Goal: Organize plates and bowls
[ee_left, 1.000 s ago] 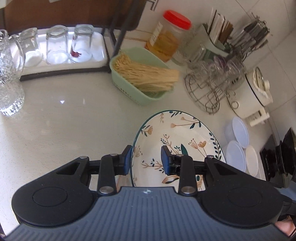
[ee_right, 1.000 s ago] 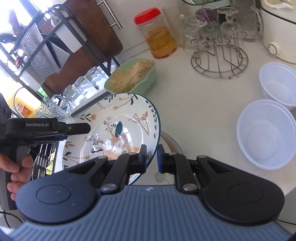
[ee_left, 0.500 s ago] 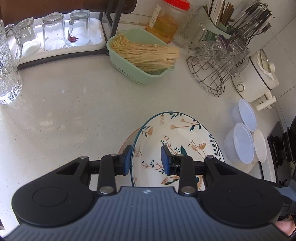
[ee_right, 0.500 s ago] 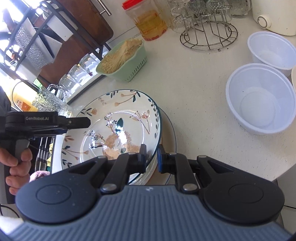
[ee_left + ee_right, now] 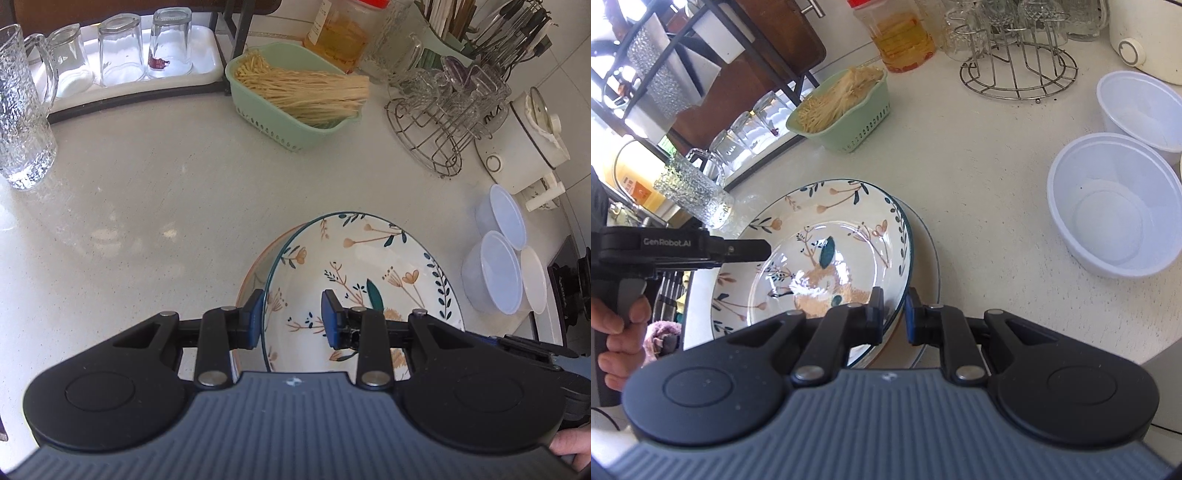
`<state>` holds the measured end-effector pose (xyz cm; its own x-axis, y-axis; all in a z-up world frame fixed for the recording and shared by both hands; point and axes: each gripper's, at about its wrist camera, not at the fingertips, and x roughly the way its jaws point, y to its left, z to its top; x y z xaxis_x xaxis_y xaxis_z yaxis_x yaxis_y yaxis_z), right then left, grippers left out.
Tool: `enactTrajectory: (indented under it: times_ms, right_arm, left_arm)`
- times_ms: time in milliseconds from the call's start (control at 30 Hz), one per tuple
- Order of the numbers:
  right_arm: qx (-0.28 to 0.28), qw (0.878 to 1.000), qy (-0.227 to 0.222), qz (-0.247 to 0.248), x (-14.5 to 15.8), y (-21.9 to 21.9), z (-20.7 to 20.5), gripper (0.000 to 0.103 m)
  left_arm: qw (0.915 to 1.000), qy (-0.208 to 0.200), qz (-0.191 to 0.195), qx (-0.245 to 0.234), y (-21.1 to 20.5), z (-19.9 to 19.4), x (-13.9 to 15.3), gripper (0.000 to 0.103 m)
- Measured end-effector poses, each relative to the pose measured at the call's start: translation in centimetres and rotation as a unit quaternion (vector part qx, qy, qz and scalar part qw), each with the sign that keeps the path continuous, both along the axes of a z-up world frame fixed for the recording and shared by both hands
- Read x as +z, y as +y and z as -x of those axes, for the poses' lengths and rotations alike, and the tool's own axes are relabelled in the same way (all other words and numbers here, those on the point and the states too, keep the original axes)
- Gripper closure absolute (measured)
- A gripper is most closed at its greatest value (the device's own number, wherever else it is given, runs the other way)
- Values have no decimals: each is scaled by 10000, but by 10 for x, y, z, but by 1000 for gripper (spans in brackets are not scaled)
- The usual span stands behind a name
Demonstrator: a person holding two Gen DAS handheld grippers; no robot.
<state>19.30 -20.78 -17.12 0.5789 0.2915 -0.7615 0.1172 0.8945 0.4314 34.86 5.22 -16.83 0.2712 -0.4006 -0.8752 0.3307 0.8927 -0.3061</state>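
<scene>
A floral plate [image 5: 354, 280] with a teal rim rests on a stack of plates at the counter's near edge; it also shows in the right wrist view [image 5: 820, 258]. A brown-rimmed plate [image 5: 251, 273] lies under it. My left gripper [image 5: 291, 317] straddles the floral plate's rim with its jaws apart, a gap showing on the inner side. My right gripper [image 5: 894, 314] straddles the opposite rim, jaws slightly apart. Three white plastic bowls [image 5: 495, 273] stand to the right, two of them seen in the right wrist view [image 5: 1112, 206].
A green basket of dry noodles [image 5: 295, 92], a wire glass rack [image 5: 439, 122], a white cooker [image 5: 524, 140], an oil jar [image 5: 901, 40], a tray of upturned glasses [image 5: 122, 55] and a glass pitcher [image 5: 22, 114] ring the counter.
The floral plate has come down from a tilt onto the plate stack. Both grippers have lowered with it and their jaws have eased apart.
</scene>
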Motion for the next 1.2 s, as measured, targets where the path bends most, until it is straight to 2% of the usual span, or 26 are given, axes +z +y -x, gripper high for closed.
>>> enactTrajectory:
  times_ms: [233, 433, 667, 767, 833, 933, 1100, 1200]
  right_arm:
    - [72, 9998, 77, 156, -4, 3, -2, 88]
    - [53, 9997, 15, 231, -5, 3, -3, 88]
    - [-46, 9998, -45, 213, -7, -1, -6, 88]
    - [-56, 9998, -51, 187, -7, -2, -7, 88]
    - [-56, 9998, -61, 169, -8, -3, -8, 88]
    - [-47, 9999, -87, 137, -8, -3, -8, 88]
    - [-43, 9999, -107, 61, -10, -6, -8, 88]
    - [-82, 9996, -279, -17, -2, -8, -5, 89]
  left_arm:
    - [9995, 82, -296, -106, -6, 4, -7, 66]
    - [9991, 150, -396, -90, -6, 5, -10, 66]
    - [9993, 179, -230, 227, 4, 5, -3, 66]
    - [9991, 164, -266, 286, 5, 7, 0, 66]
    - [9984, 91, -425, 363, 6, 9, 2, 66]
    - [9984, 166, -294, 452, 11, 9, 2, 67]
    - [9984, 28, -298, 488, 7, 15, 10, 67]
    - [9987, -106, -219, 449, -2, 20, 23, 67]
